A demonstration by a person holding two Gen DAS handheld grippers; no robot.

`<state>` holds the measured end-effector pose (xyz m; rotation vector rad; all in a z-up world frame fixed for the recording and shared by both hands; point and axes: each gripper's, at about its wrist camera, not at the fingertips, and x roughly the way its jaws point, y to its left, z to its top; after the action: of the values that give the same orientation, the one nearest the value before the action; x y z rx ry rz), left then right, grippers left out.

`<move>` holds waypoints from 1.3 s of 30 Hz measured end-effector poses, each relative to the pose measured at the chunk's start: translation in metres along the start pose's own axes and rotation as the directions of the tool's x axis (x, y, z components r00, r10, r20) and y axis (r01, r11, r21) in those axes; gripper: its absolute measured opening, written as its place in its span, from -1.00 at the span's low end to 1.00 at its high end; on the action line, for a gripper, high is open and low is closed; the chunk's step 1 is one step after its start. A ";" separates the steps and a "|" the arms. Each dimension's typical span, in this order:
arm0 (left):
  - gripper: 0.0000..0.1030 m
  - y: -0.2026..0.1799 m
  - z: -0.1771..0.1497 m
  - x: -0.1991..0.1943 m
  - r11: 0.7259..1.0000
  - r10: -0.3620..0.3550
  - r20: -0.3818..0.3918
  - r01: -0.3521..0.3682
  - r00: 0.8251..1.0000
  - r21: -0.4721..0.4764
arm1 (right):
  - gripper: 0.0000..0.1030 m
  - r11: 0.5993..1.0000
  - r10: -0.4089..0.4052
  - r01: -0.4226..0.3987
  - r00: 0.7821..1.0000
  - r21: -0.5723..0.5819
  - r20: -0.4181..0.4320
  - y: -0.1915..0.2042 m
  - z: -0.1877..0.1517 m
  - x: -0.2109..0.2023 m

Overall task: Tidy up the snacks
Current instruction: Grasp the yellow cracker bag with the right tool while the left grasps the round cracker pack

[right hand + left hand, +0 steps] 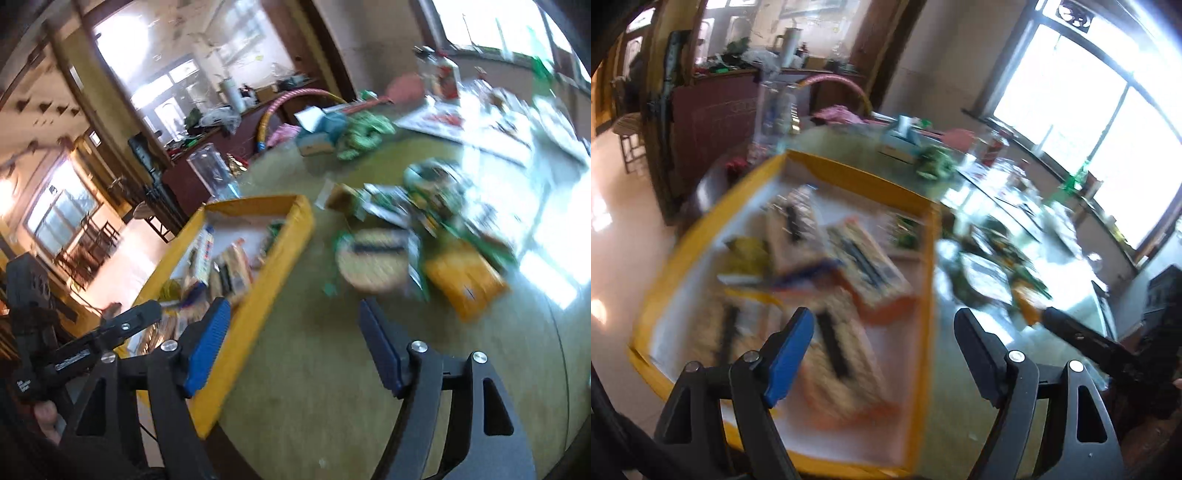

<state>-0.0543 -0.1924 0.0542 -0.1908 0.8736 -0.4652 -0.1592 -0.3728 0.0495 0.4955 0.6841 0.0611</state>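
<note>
Both grippers, left (882, 343) and right (295, 339), hang released and empty, so with loose snacks (376, 258) piled on the counter (314, 369) beside the yellow box (258, 295), a hasty grab could scatter them.

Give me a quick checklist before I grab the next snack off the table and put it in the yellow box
1. Right tool open and empty: ok.
2. Left tool open and empty: ok.
3. Loose snacks within view: ok, a round pack and an orange pack lie on the table outside the box.
4. Room in the box: ok, bare floor shows at its far end.
5. Sharp view for aiming: not ok, both views are motion blurred.
6. Exact pack edges for the grip: cannot tell.
</note>
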 end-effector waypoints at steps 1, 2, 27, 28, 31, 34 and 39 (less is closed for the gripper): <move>0.53 -0.011 -0.004 0.001 1.000 -0.020 -0.009 0.020 1.000 0.012 | 0.41 1.000 -0.008 0.008 1.000 0.012 -0.004 -0.007 -0.004 -0.004; 0.53 -0.017 -0.005 0.001 0.999 -0.029 -0.017 0.030 0.999 0.022 | 0.41 1.000 -0.024 0.024 1.000 0.020 -0.013 -0.017 -0.009 -0.008; 0.53 -0.060 -0.029 0.001 0.994 -0.063 -0.062 0.069 0.996 0.083 | 0.50 0.967 -0.245 0.233 0.961 -0.106 -0.127 -0.111 0.034 0.028; 0.53 -0.059 -0.029 0.001 0.994 -0.066 -0.064 0.071 0.996 0.080 | 0.45 0.964 -0.257 0.243 0.957 -0.110 -0.137 -0.112 0.036 0.034; 0.53 -0.059 -0.028 0.002 0.994 -0.071 -0.071 0.077 0.995 0.076 | 0.18 0.956 -0.284 0.266 0.944 -0.120 -0.166 -0.113 0.037 0.047; 0.53 -0.061 -0.029 0.003 0.993 -0.074 -0.073 0.080 0.995 0.083 | 0.03 0.944 -0.318 0.296 0.936 -0.149 -0.154 -0.108 0.026 0.046; 0.53 -0.069 -0.028 0.012 0.990 -0.079 -0.098 0.089 0.992 0.107 | -0.07 0.944 -0.324 0.310 0.936 -0.108 -0.142 -0.105 0.002 0.021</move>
<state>-0.0911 -0.2581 0.0521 -0.1048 0.9311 -0.6041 -0.1527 -0.4616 -0.0101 0.2958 0.9066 -0.1767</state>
